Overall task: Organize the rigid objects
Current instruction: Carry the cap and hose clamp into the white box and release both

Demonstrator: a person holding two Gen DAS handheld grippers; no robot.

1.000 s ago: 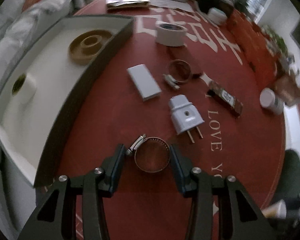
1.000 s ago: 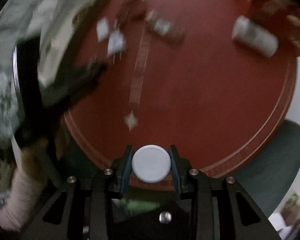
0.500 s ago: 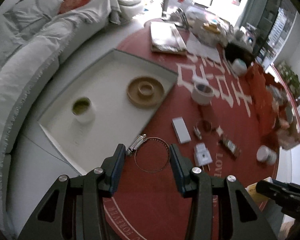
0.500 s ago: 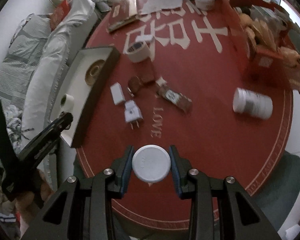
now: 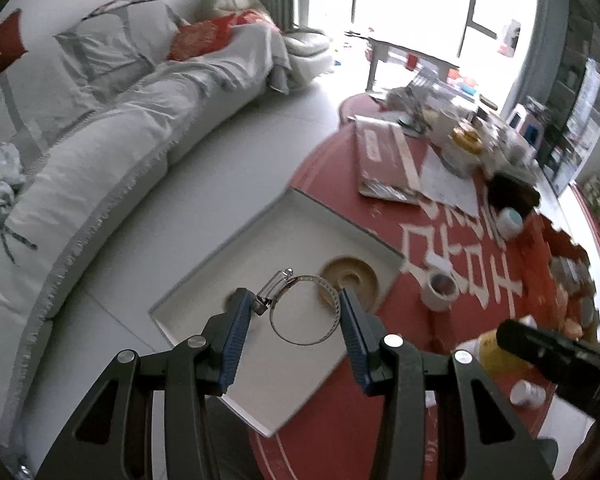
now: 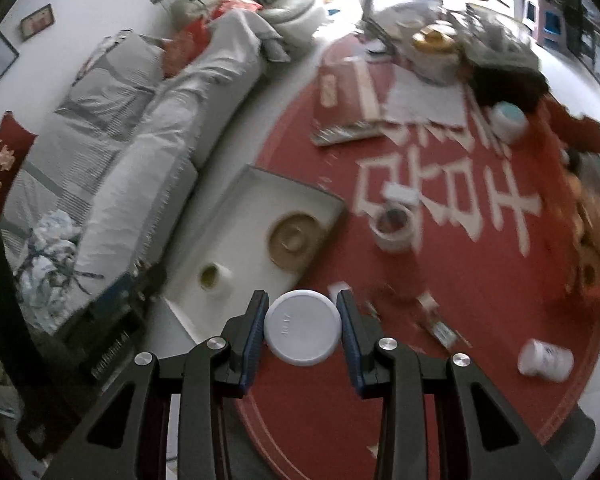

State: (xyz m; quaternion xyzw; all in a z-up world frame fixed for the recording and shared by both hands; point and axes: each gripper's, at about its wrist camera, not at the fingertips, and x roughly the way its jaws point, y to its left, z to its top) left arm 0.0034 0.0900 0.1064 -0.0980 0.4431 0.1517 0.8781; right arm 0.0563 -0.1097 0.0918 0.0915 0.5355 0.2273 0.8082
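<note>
My left gripper (image 5: 296, 322) is shut on a metal hose clamp (image 5: 300, 308) and holds it high over the white tray (image 5: 236, 256) at the table's left edge. A tan disc (image 5: 350, 278) lies in the tray. My right gripper (image 6: 302, 328) is shut on a white round lid (image 6: 302, 327), raised above the red table (image 6: 440, 280) just right of the tray (image 6: 240, 220). The tray also holds a small white roll (image 6: 214, 278) and the tan disc (image 6: 296, 238).
A tape roll (image 6: 394, 228), a white bottle lying on its side (image 6: 546, 360), a small packet (image 6: 440, 330) and a book (image 6: 348, 100) lie on the table. Clutter crowds the far side. A grey sofa (image 5: 100, 140) stands left of the table. The right gripper's body (image 5: 560, 352) shows at the right of the left wrist view.
Both grippers have risen high above the table and swung toward the tray. The left has lifted the hose clamp off the table; the right still holds the lid.
</note>
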